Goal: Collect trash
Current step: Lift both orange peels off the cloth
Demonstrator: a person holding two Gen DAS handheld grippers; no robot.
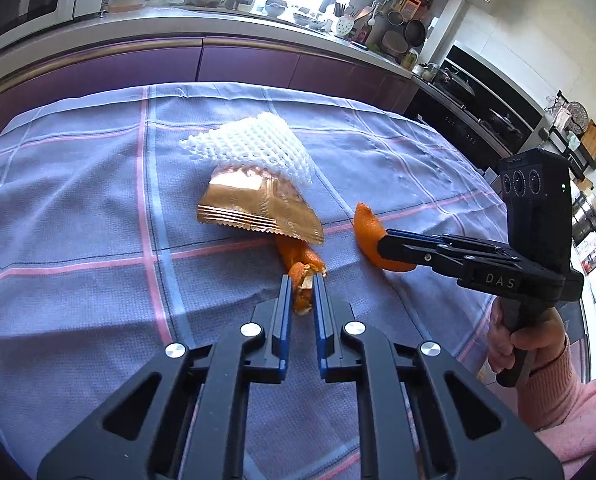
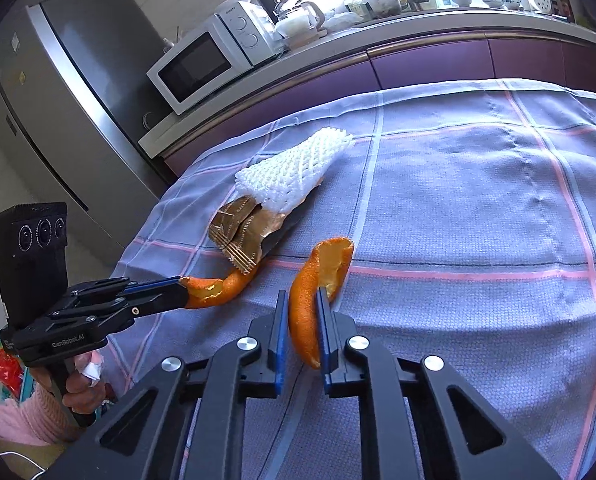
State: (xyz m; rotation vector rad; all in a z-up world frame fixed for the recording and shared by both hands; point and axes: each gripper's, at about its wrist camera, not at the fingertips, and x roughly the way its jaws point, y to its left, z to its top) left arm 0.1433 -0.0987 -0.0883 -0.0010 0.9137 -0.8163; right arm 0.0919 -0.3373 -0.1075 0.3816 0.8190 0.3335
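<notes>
- Left gripper [image 1: 302, 286] clenching the near end of a curled strip of orange peel [image 1: 298, 264]; far end lying tucked under a crinkled gold foil wrapper [image 1: 254, 212], topped by white foam fruit netting [image 1: 250, 146].
- Right gripper [image 2: 304, 312] pinching a broad curved orange peel piece [image 2: 310, 300] edgewise, apart from the wrapper.
- Checked lilac cloth on the worktop [image 2: 478, 220] lying open to the right; cloth edge dropping off close on the left.

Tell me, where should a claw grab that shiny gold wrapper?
Probably by the gold wrapper's zigzag edge, coming from the near side. That edge looks thin, flat and bare there, while the white foam net covers its far end.
</notes>
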